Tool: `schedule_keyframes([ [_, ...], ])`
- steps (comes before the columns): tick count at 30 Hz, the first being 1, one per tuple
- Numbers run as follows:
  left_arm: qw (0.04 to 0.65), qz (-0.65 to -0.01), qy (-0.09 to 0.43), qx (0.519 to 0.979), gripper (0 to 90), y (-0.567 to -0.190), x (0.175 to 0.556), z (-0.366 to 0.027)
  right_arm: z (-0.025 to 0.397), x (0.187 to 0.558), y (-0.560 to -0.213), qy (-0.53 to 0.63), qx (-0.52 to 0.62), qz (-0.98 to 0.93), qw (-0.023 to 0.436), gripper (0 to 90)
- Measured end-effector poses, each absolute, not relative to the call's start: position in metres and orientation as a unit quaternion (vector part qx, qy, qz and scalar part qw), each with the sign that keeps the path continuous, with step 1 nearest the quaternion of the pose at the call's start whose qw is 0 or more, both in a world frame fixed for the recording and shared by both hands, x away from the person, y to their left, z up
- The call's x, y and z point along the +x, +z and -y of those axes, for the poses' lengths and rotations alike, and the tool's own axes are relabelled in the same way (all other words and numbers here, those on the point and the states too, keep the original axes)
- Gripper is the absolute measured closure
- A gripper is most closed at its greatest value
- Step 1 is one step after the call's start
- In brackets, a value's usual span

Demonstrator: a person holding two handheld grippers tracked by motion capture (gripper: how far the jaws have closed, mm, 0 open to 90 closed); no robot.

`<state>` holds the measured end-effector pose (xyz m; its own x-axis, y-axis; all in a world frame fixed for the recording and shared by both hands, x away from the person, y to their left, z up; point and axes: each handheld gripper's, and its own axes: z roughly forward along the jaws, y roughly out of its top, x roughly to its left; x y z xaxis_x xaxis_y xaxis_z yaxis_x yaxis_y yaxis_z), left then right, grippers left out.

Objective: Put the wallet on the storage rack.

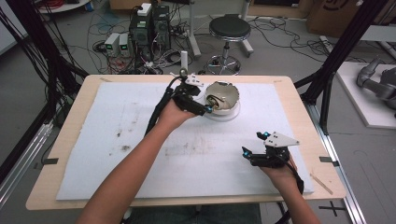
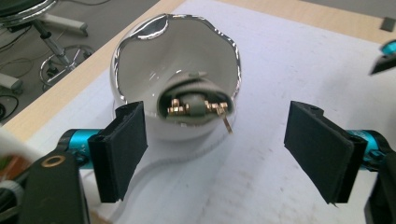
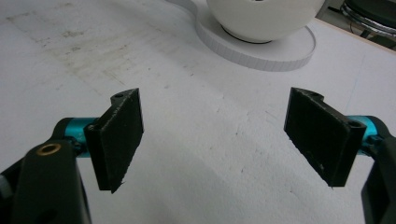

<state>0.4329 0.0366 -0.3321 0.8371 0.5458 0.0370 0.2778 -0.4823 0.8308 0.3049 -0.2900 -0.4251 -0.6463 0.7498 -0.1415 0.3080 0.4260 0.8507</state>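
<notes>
We have the left tool (image 1: 206,106) spread wide and grasping nothing, its pads flanking the near side of the white bowl (image 2: 175,70) without touching it. The bowl stands on a round white foam disc (image 3: 261,51) toward the far side of the worktop (image 1: 70,107), and in its bottom lie small brass-coloured metal parts (image 2: 196,108), tangled together as far as we can tell. Our right tool (image 1: 256,143) is likewise released and empty, well apart from the bowl, on the person's side of it, over bare white foam sheet (image 1: 187,158).

The risk, as we judge it: the bowl's wall is smooth, curved and glossy, so a pinch on the rim could slip and tip it off the disc. Reaching down inside it, a pad may knock the rim or scatter the parts
</notes>
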Motion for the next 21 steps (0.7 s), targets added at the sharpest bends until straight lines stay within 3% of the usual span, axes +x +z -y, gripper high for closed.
schedule_keyframes([
  [15,0.474,-0.247,0.18,0.826,15.9,-0.353,0.382,-0.112,0.283,0.312,-0.423,0.429,0.33,-0.798,0.265,20.2],
  [21,0.495,-0.282,0.185,0.801,15.9,-0.378,0.359,-0.14,0.287,0.315,-0.422,0.431,0.333,-0.794,0.269,20.2],
])
